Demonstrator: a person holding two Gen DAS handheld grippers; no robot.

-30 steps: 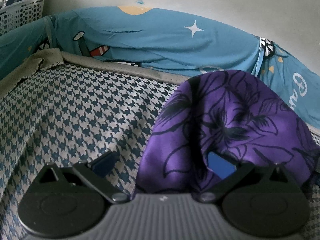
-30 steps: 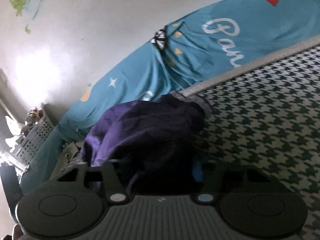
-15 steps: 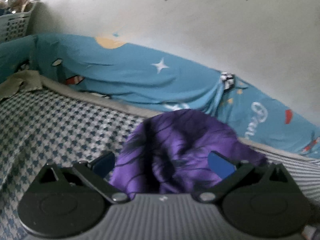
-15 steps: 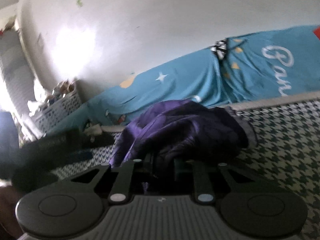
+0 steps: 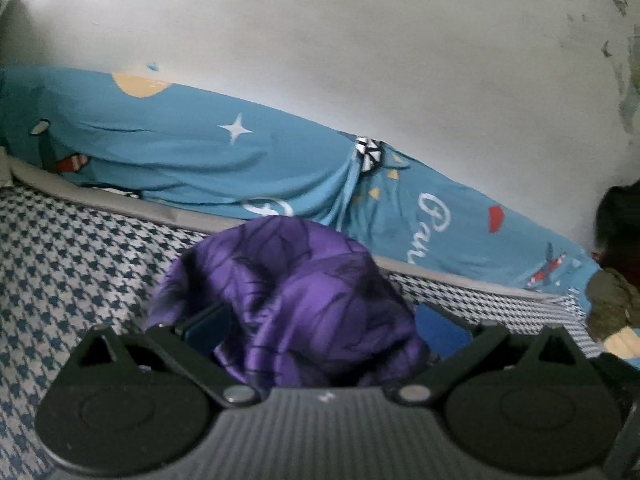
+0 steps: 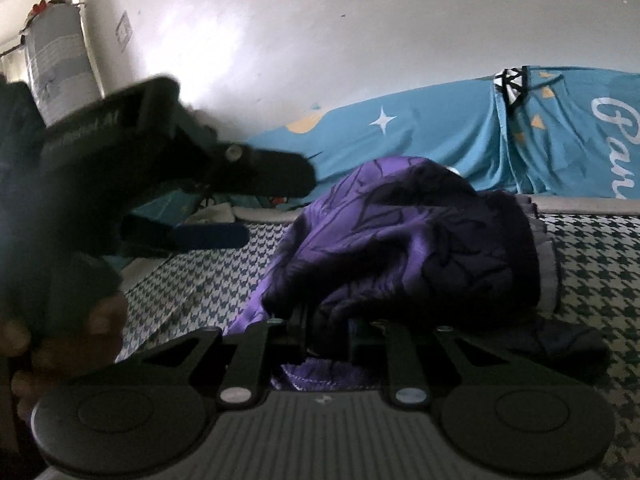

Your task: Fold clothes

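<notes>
A purple cloth (image 5: pixel 304 292) with dark flower lines lies in a soft heap on a bed cover with a small blue and white check pattern (image 5: pixel 80 248). The heap sits near the far edge of the bed, close to a grey border strip (image 5: pixel 120 204).

The left gripper (image 5: pixel 324 324) is spread wide. Its blue pads (image 5: pixel 440 326) sit on either side of the heap. The cloth bulges up between them, but the pads do not press it together. It looks like they hold nothing, though the cloth hides part of the left pad.

The right gripper (image 6: pixel 326 328) is squeezed nearly closed. Its two fingers pinch a fold of the purple cloth (image 6: pixel 400 248) between them, and a purple hem with small stitches shows just under them. From this side the heap looks dark and bunched, with a grey lining showing at its right edge.

In the right wrist view the left gripper (image 6: pixel 248 208) shows as a blurry black shape on the left, with one blue pad (image 6: pixel 212 236) sticking out toward the cloth. A hand (image 6: pixel 60 344) holds it from below.

Behind the bed a bright blue sheet with a white star, a yellow patch and white letters (image 5: pixel 240 152) runs along a pale wall (image 5: pixel 360 40). A dull green bundle (image 5: pixel 612 304) sits at the far right in the left wrist view.
</notes>
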